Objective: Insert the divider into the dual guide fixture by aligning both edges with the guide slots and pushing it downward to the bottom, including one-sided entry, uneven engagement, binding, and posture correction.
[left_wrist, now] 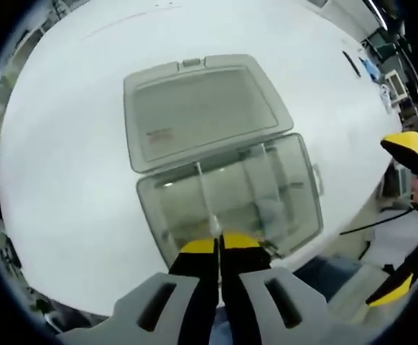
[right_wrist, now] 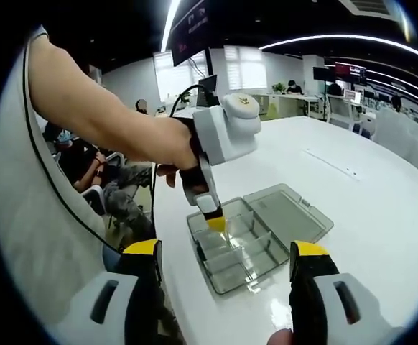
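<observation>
A clear plastic compartment box (left_wrist: pixel 295 208) lies on the white table with its lid (left_wrist: pixel 198 111) folded open beyond it. My left gripper (left_wrist: pixel 219 243) is shut on a thin clear divider (left_wrist: pixel 205 192) that stands on edge inside the box, running from the near wall toward the hinge side. In the right gripper view a hand holds the left gripper (right_wrist: pixel 216 223) with its yellow tips down in the box (right_wrist: pixel 256 269), beside the open lid (right_wrist: pixel 295 215). My right gripper (right_wrist: pixel 226 249) hangs open nearer the camera, holding nothing and well short of the box.
Other clear partitions (left_wrist: pixel 266 169) stand inside the box. The white table (left_wrist: pixel 72 180) stretches wide around it; its near edge lies close below the box. The right gripper's yellow tip (left_wrist: pixel 404 146) shows at the right. People sit at desks (right_wrist: pixel 87 165) behind the table.
</observation>
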